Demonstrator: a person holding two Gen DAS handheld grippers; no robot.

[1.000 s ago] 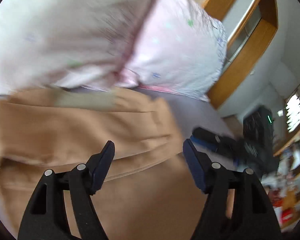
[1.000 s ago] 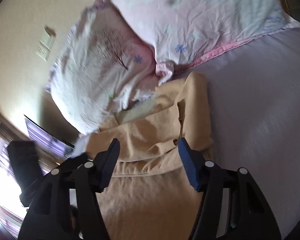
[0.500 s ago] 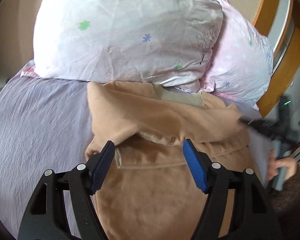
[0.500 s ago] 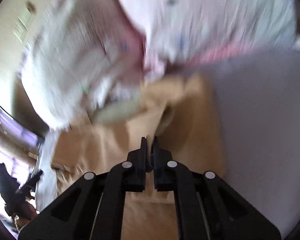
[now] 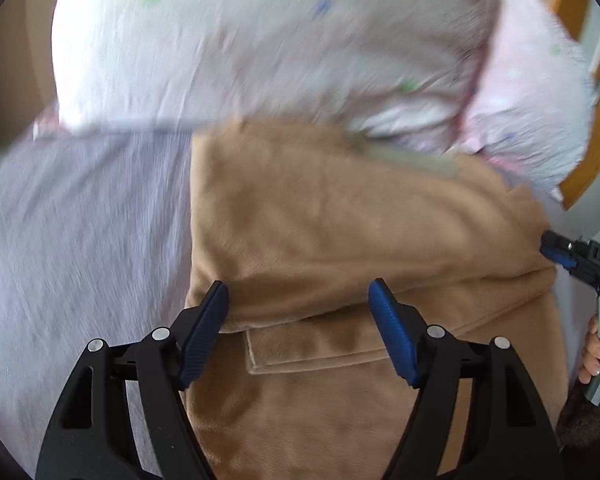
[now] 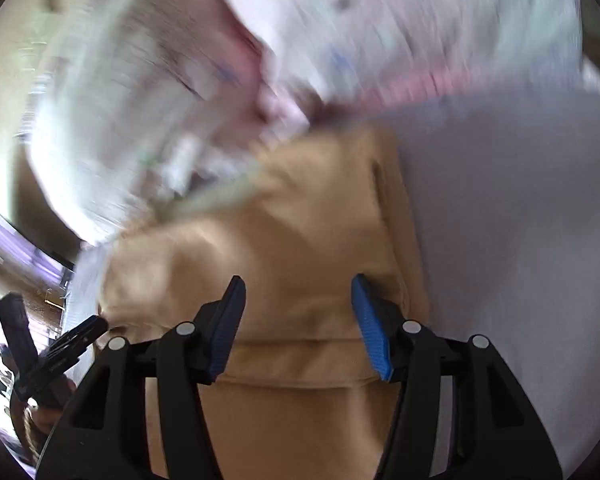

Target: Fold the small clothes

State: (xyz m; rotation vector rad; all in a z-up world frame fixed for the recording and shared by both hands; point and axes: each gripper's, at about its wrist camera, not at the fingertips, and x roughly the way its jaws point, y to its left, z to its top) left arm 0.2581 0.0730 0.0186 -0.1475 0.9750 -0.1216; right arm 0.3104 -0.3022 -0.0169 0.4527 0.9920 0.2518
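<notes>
A tan fleece garment (image 5: 340, 232) lies on the lilac bed sheet (image 5: 80, 240), its top part folded down over the lower part, with a pocket flap showing below the fold. My left gripper (image 5: 298, 320) is open and empty, just above the fold near the garment's left edge. My right gripper (image 6: 298, 320) is open and empty above the same garment (image 6: 300, 240) near its right edge. The right gripper also shows at the right edge of the left wrist view (image 5: 572, 258). The left gripper shows at the lower left of the right wrist view (image 6: 76, 336).
Two pale floral pillows (image 5: 260, 40) lie against the wall right behind the garment and touch its far edge. A wooden frame (image 5: 596, 120) stands at the far right. Bare sheet (image 6: 520, 240) lies to the garment's right.
My right gripper was shut half a second ago and is open now. My left gripper stayed open and moved closer to the fold. Both views are blurred by motion.
</notes>
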